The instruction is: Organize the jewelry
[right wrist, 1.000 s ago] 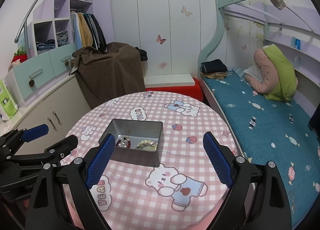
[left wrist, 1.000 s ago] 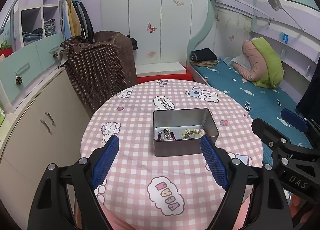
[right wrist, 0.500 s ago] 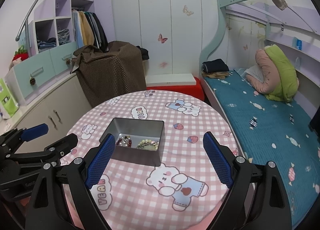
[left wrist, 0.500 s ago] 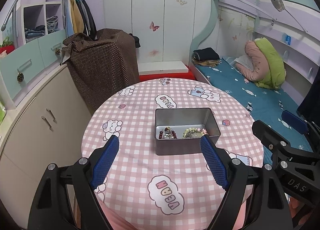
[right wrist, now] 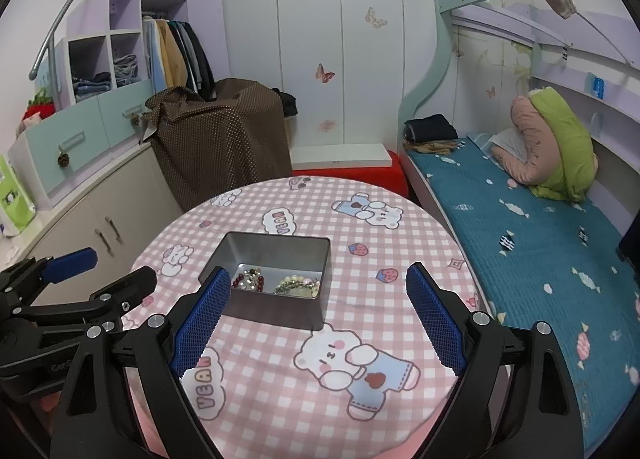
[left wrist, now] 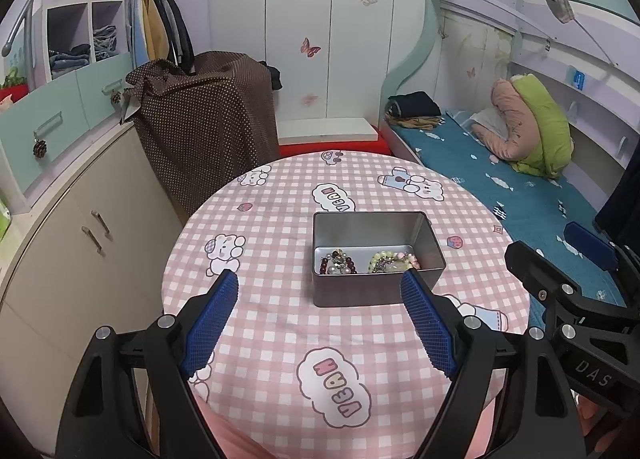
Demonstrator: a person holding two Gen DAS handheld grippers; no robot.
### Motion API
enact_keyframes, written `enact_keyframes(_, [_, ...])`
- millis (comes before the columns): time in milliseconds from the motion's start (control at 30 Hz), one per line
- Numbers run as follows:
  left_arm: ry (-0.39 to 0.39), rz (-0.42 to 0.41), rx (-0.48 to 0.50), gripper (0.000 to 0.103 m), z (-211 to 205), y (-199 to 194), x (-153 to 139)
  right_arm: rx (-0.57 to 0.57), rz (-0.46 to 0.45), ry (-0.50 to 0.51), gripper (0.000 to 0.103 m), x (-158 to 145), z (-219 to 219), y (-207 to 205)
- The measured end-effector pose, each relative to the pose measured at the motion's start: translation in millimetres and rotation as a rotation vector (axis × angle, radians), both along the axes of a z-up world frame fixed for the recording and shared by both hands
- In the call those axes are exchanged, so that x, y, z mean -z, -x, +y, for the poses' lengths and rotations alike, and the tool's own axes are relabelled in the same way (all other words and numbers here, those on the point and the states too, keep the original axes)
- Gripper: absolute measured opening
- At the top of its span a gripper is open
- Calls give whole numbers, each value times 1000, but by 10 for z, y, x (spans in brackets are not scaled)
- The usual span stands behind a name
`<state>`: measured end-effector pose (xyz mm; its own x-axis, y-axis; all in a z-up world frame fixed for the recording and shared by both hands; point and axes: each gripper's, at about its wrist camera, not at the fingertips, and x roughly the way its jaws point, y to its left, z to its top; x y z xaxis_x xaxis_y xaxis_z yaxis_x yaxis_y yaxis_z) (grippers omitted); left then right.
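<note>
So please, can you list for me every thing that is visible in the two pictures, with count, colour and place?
rectangular grey metal tin: one, grey, middle of the table, open
dark red bead bracelet: one, inside the tin, left part
pale green bead bracelet: one, inside the tin, right part
round table with pink checked cloth: one, centre
brown dotted fabric cover: one, behind the table
blue bed mattress: one, right side
left gripper: fingers blue, open, empty
right gripper: fingers blue, open, empty

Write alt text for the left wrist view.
The open left gripper hovers over a round table with a pink checked cloth, aimed at an open metal tin holding beaded jewelry. The right gripper shows at the right edge.
</note>
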<state>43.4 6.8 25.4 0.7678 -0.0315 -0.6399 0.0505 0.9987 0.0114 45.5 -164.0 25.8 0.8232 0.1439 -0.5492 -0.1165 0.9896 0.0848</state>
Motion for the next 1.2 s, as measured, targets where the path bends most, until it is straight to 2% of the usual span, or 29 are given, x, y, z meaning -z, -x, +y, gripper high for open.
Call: enact_keyframes(1200, [-22,0,-8,81,-27,-68,10,12,15,-6,87,62,-16,-68])
